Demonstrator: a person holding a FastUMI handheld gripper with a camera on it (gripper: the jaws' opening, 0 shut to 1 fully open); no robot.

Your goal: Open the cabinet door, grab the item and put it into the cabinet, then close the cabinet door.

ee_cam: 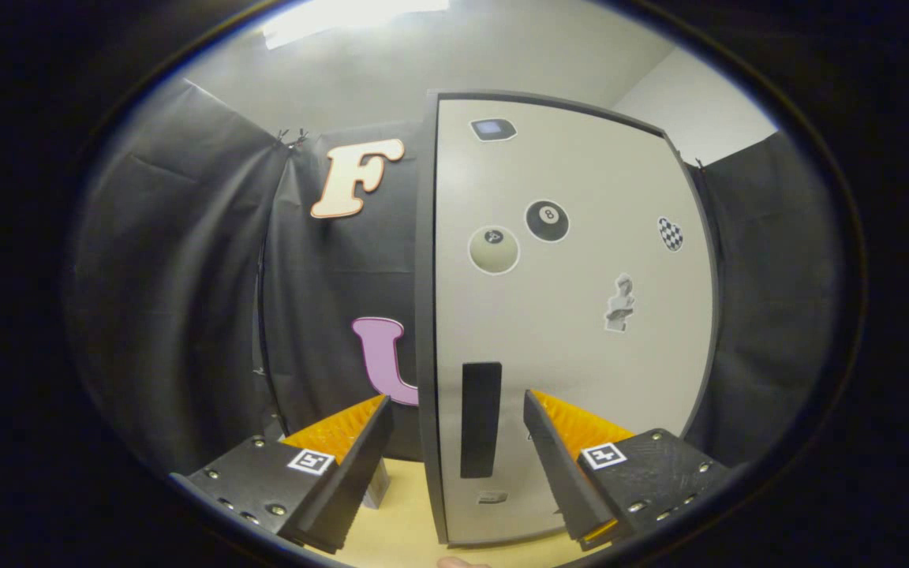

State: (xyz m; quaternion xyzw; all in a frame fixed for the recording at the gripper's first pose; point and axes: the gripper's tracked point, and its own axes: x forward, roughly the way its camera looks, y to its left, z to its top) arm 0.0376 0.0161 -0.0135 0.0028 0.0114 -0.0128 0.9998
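Gripper view at the approach to the cabinet. Left: the booth's black cloth wall [186, 276] forms the backdrop, and the left finger [348, 465] sits over the pale wooden surface [399, 513], just outside the door's free edge. Centre: the gripper [454, 410] is spread wide and holds nothing; its fingers straddle the dark vertical handle [480, 418], which stands between and just beyond the tips, a placement that suits closing on the handle to pull. Right: the right finger [561, 454] lies in front of the cabinet door [581, 331], a light panel in a dark frame bearing several stickers. The door appears closed or nearly so. The item to be stored cannot be located from here; opening is judged the step in hand.
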